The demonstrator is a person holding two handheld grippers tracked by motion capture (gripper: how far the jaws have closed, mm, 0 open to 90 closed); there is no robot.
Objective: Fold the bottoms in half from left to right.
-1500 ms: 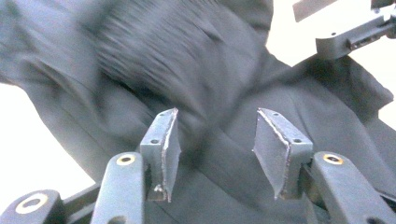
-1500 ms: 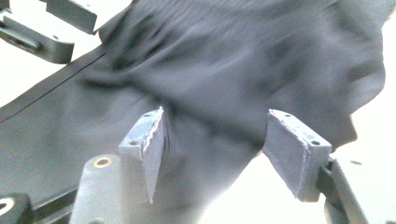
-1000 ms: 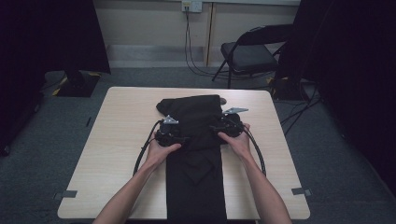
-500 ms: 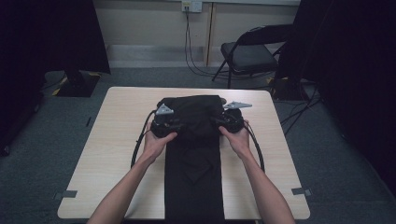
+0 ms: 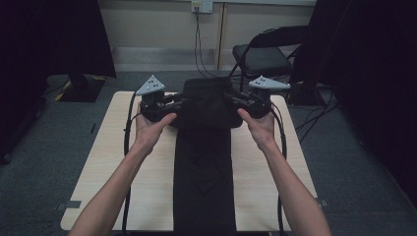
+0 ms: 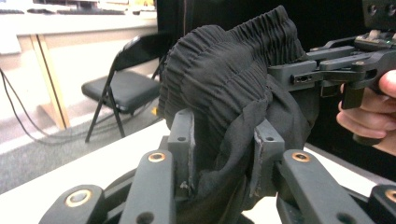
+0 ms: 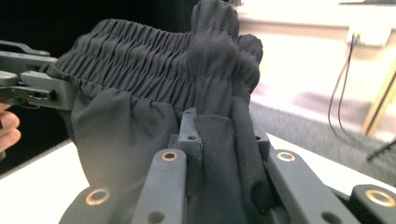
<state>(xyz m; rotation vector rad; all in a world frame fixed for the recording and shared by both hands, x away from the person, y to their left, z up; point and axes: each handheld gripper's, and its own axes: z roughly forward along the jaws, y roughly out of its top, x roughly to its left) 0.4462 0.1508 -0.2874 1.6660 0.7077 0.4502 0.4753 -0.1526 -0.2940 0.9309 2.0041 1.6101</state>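
Two grippers lift black trousers (image 5: 204, 147) off the bench (image 5: 113, 172).
Waistband raised, legs trailing on the bench; left gripper (image 6: 224, 154) and right gripper (image 7: 224, 140) have just closed, fingers clamping bunched elastic. Shallow bites could let a corner slip and sag.

High view: I look forward and down from above my side of the table (image 5: 133, 196), far enough to take in the whole top and a chair (image 5: 263, 56) behind it.
Left gripper view: close, level along the jaws, facing the far gripper across the black garment (image 6: 224, 79).
Right gripper view: equally close, facing back the opposite way.
Shared: all three hold the garment's gathered waistband.
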